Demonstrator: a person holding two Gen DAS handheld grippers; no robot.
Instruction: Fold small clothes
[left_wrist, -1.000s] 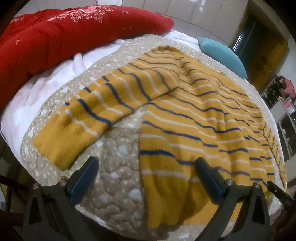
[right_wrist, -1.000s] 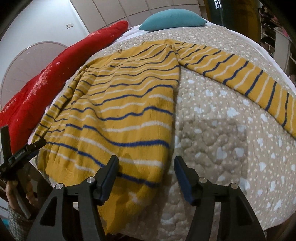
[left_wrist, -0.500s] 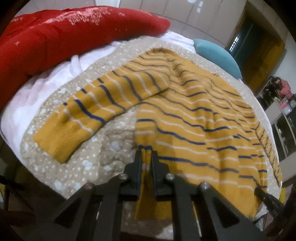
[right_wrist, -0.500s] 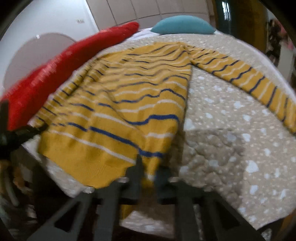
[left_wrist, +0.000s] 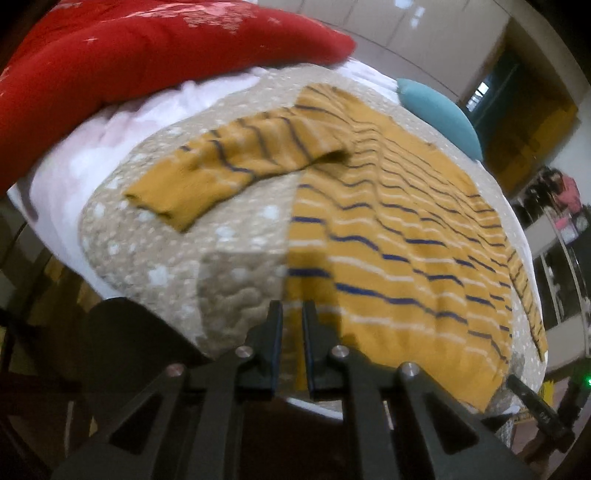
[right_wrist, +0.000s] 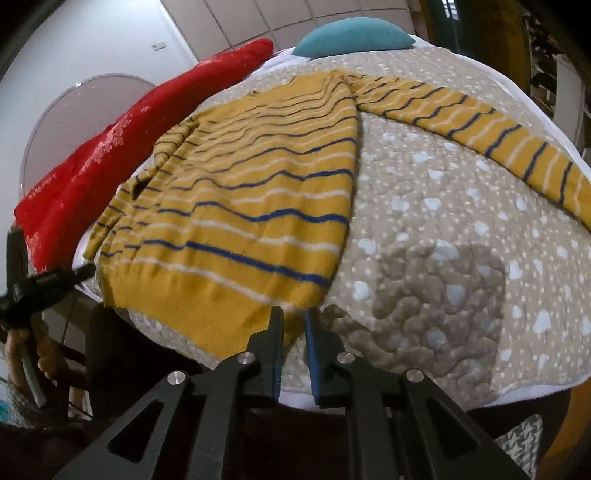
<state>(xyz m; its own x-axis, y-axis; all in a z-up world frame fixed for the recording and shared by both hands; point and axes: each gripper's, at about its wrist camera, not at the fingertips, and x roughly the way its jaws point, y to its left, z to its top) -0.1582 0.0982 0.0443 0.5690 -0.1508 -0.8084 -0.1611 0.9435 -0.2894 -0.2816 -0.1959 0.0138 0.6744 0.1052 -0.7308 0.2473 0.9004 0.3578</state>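
Both pairs of black fingers (left_wrist: 292, 314) (right_wrist: 294, 320) pinched on the ribbed hem of the mustard striped knit sweater (right_wrist: 240, 206).

left gripper (left_wrist: 292, 325) clamping striped sweater (left_wrist: 388, 236) hem, quilt (left_wrist: 192, 240)

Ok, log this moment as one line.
stage: hem grasp | left gripper: shut on sweater hem corner | right gripper: shut on opposite corner | sleeves: spread flat on quilt | fold: not started
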